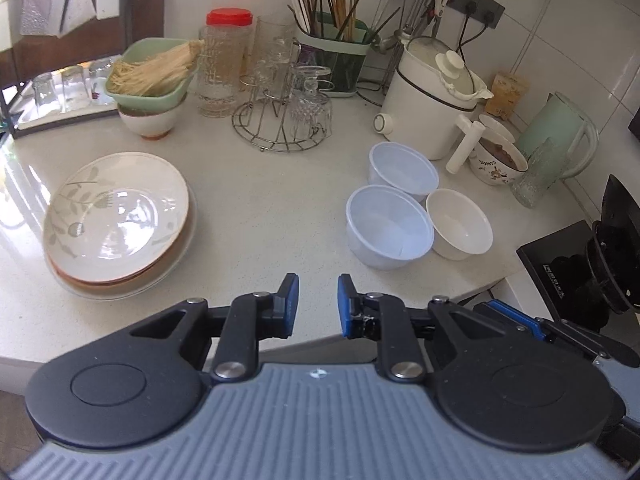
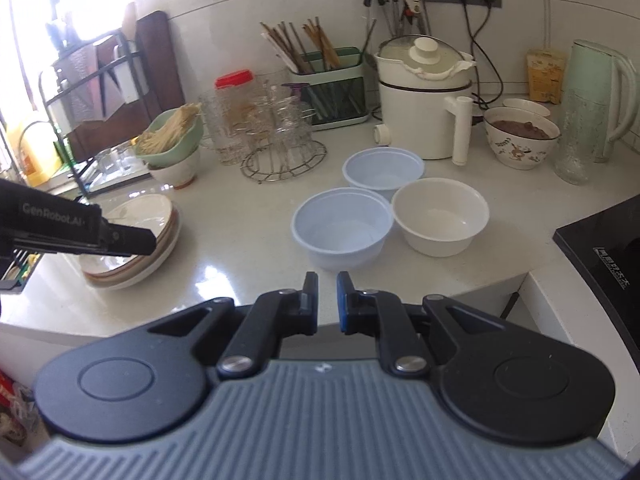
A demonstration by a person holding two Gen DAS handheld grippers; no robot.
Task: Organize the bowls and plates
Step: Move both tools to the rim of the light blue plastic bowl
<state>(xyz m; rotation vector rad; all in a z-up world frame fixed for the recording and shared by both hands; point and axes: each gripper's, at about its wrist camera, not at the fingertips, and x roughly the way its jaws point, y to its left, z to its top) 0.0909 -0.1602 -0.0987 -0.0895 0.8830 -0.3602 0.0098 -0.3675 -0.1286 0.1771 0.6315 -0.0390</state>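
Observation:
A stack of shallow plates (image 1: 116, 220), the top one with a pale leaf pattern, sits on the left of the white counter (image 1: 260, 216). On the right stand two translucent plastic bowls (image 1: 390, 226) (image 1: 402, 170) and a white bowl (image 1: 458, 224), all empty and close together. My left gripper (image 1: 318, 306) hovers over the counter's front edge between plates and bowls, slightly open with nothing in the gap. My right gripper (image 2: 327, 300) is shut and empty, just in front of the near plastic bowl (image 2: 342, 226). The white bowl (image 2: 440, 214) is to its right and the plates (image 2: 136, 240) to its left.
At the back stand a green bowl of dry noodles (image 1: 150, 68) on a white bowl, a wire rack of glasses (image 1: 280, 120), a white cooker (image 1: 432, 100), a floral bowl of brown food (image 1: 500, 160) and a green kettle (image 1: 560, 136). A black hob (image 2: 604, 248) lies at the right.

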